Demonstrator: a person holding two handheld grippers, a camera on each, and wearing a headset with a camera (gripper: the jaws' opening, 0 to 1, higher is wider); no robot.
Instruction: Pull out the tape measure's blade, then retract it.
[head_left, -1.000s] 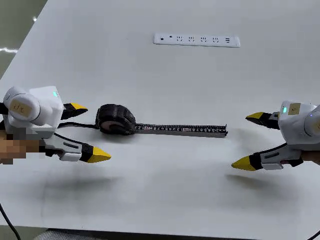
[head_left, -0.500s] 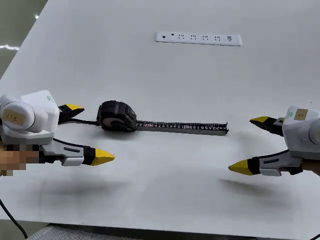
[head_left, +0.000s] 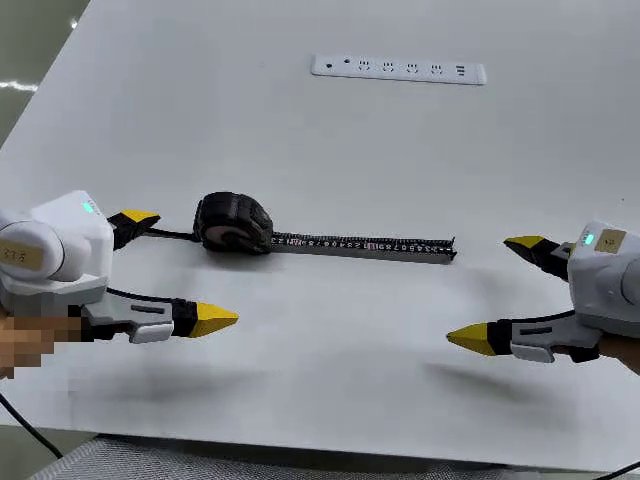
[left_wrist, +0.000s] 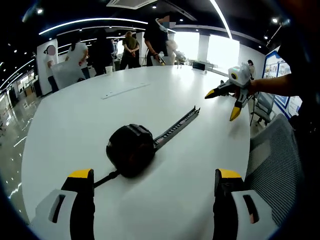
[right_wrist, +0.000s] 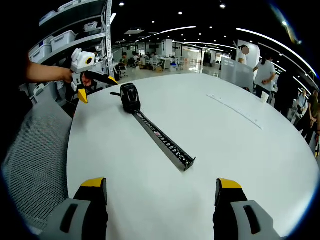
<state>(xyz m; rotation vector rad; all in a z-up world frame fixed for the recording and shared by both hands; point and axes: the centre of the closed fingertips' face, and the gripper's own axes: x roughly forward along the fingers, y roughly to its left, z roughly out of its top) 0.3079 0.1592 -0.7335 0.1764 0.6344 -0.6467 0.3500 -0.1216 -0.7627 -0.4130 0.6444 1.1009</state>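
Black tape measure (head_left: 232, 222) lies on the white table (head_left: 300, 130), left of centre in the head view. Its blade (head_left: 365, 245) is pulled out flat along the tabletop toward the right, end hook (head_left: 452, 250) resting on the surface w/ nothing holding it. A thin black strap (head_left: 172, 234) trails from the case toward the left of the frame, reaching the upper yellow tip of the left gripper (head_left: 190, 267). That gripper, at lower left, has its jaws spread wide & grips nothing; the case sits apart from both tips, just ahead of the gap between them in the left gripper view. Right gripper (head_left: 483, 289), at lower right, likewise gapes w/ jaws wide, near the hook but not touching it. Each gripper view catches the opposite gripper across the table, beyond the far end of the tape. White power strip (head_left: 398, 69) lies top centre of the head view, well apart from the tape. Bkgd of the left gripper view: several people (left_wrist: 131, 47) standing in an office past the table's far edge.
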